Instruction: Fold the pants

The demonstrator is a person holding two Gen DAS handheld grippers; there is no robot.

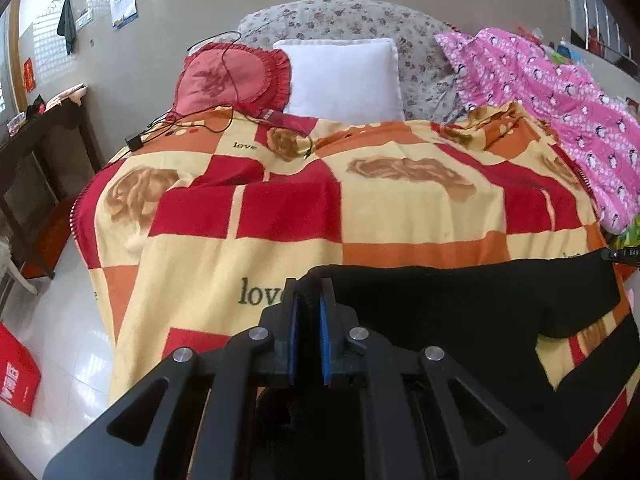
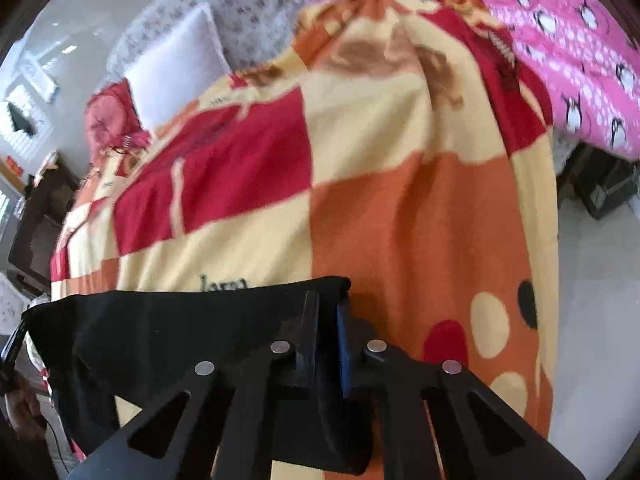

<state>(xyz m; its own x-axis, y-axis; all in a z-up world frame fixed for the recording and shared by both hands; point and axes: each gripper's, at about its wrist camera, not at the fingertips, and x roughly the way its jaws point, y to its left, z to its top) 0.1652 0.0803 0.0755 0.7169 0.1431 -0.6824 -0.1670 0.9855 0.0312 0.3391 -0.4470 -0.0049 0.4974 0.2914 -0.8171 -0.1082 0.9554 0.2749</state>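
Note:
Black pants [image 1: 472, 304] are stretched across the near end of the bed, over a red, orange and yellow checked blanket [image 1: 360, 208]. My left gripper [image 1: 309, 292] is shut on the left end of the pants' top edge. My right gripper [image 2: 326, 304] is shut on the right end of the same edge of the pants [image 2: 180, 324]. The cloth hangs taut between the two grippers and drops down over the bed's near edge. The right gripper's tip shows at the far right of the left wrist view [image 1: 622, 254].
A white pillow [image 1: 344, 80] and a red frilled cushion [image 1: 232, 80] lie at the bed's head. A black cable with a plug [image 1: 134, 142] trails over the blanket. A pink quilt [image 1: 560, 112] is piled on the right. A dark table [image 1: 44, 148] stands left; a red box [image 1: 16, 372] is on the floor.

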